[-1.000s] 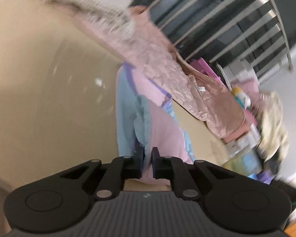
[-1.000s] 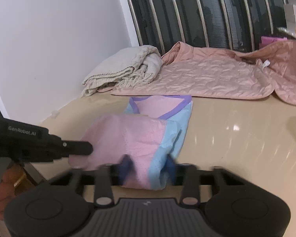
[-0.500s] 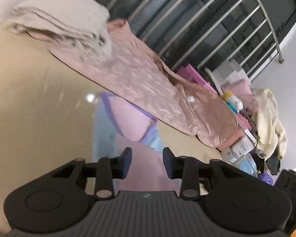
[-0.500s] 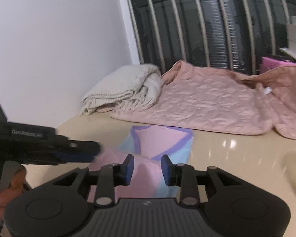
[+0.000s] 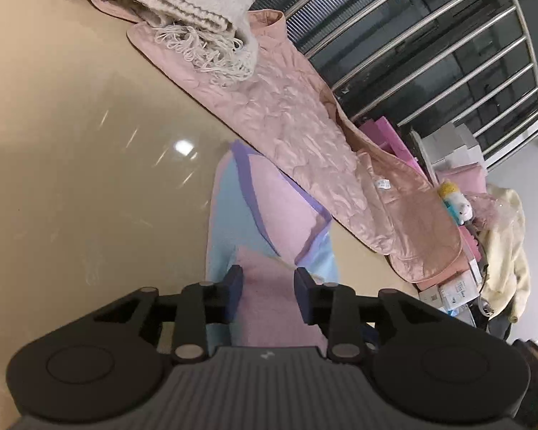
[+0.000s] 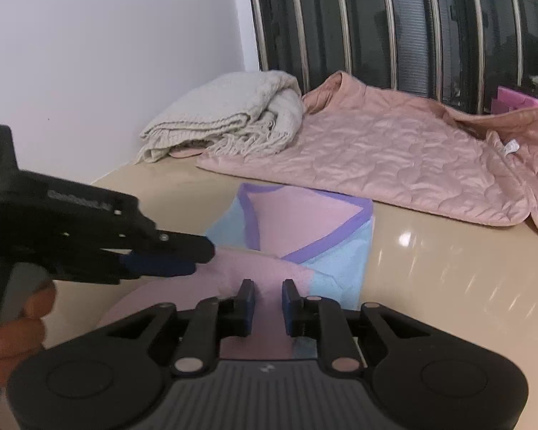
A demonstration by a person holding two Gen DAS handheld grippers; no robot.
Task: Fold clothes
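A pink and light-blue garment with purple trim [image 5: 265, 215] lies folded on the beige table; it also shows in the right wrist view [image 6: 305, 229]. My left gripper [image 5: 268, 279] is open, its jaws apart over the garment's pink near part, holding nothing. In the right wrist view the left gripper [image 6: 197, 254] reaches in from the left, its tips at the garment's left edge. My right gripper [image 6: 268, 295] is open over the garment's near pink fold, empty.
A quilted pink jacket [image 6: 394, 157] lies spread along the table's far side, with a folded cream knit blanket [image 6: 229, 114] on its left end. A barred window [image 6: 394, 25] and white wall stand behind. Boxes, a cream garment [image 5: 505, 251] and clutter lie beyond the table's right end.
Both grippers have opened and let go of the garment, which now lies folded on the table. Both have lifted slightly above it.
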